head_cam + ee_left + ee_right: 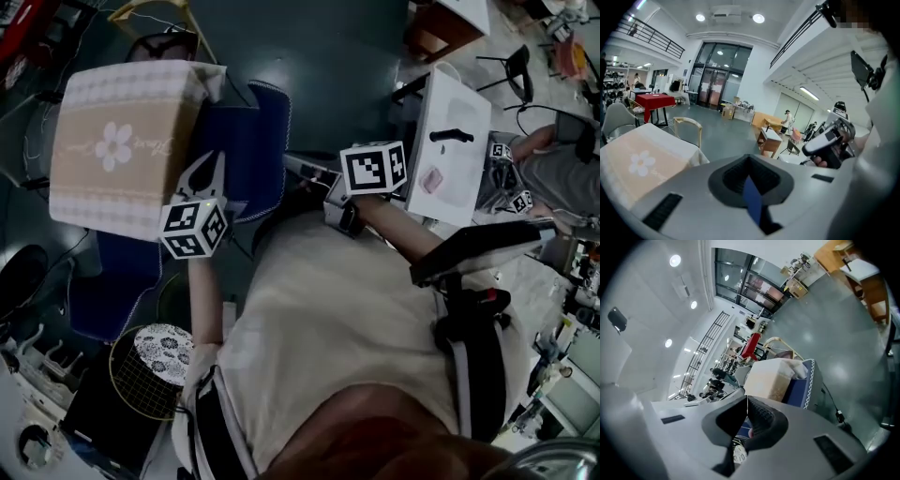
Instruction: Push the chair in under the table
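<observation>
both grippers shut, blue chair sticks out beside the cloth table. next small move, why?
Probably ease the left gripper forward until its shut jaws meet the blue chair, ready to push it toward the table. The chair pokes out past the cloth's edge with the left gripper right by it; the right gripper is shut and empty.

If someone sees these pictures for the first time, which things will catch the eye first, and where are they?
The black-and-white marker cubes stand out first, in the middle of the head view: one on the left gripper, one on the right gripper, both with jaws together. Next comes the table at the upper left, covered by a beige cloth with a white flower, and the blue chair with white trim just to its right.
</observation>
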{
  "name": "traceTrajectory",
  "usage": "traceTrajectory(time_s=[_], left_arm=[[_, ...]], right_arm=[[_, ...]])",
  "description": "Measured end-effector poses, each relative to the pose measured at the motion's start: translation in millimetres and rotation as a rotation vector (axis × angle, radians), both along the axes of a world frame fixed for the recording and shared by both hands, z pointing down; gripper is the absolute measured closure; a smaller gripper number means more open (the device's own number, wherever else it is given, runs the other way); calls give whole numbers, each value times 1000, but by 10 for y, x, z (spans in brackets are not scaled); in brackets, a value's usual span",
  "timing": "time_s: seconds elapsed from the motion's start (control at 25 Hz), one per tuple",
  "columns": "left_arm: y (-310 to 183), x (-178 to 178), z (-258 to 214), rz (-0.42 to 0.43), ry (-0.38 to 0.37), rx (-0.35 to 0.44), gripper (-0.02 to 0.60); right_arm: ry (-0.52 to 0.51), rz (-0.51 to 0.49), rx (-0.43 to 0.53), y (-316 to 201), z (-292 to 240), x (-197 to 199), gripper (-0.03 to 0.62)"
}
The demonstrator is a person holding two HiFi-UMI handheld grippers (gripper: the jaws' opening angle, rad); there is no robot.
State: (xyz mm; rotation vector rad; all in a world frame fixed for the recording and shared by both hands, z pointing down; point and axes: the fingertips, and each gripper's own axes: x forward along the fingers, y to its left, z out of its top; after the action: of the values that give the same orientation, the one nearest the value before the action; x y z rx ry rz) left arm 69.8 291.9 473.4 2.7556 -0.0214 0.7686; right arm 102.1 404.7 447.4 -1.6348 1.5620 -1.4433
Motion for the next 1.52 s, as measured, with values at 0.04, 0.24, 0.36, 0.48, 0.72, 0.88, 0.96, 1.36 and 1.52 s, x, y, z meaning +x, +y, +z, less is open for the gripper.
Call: traceTrajectory(time_s=[0.04,0.24,0.36,0.48,0.72,0.88,0.96,1.36,1.52], left_arm=[[-20,49,-6,7,12,-10,574],[-106,171,19,12,44,-60,574],[-88,281,12,14,49,-72,574],[5,459,-2,51,32,-44,574],[-92,1043,82,-77,-25,-49,574],[76,1688,75,-100,-65,-14,574],[263,2048,1,-93,-87,45,574],[352,3132,13,-122,-227,192,574],[95,3034,19,-163,-184,154,574]], right_arm=[[11,1,-9,-14,-19,35,583],[48,5,-58,-57,2,188,583],[66,-38,-69,-100,15,285,583],[69,-76,-70,-92,76,431,583],[50,-145,-44,-164,181,1067,583],[21,-144,1,-18,200,1790,583],[-17,-140,11,150,160,2173,583],[-76,-93,2,325,299,3529,583],[-103,-138,-9,-52,357,3463,583]])
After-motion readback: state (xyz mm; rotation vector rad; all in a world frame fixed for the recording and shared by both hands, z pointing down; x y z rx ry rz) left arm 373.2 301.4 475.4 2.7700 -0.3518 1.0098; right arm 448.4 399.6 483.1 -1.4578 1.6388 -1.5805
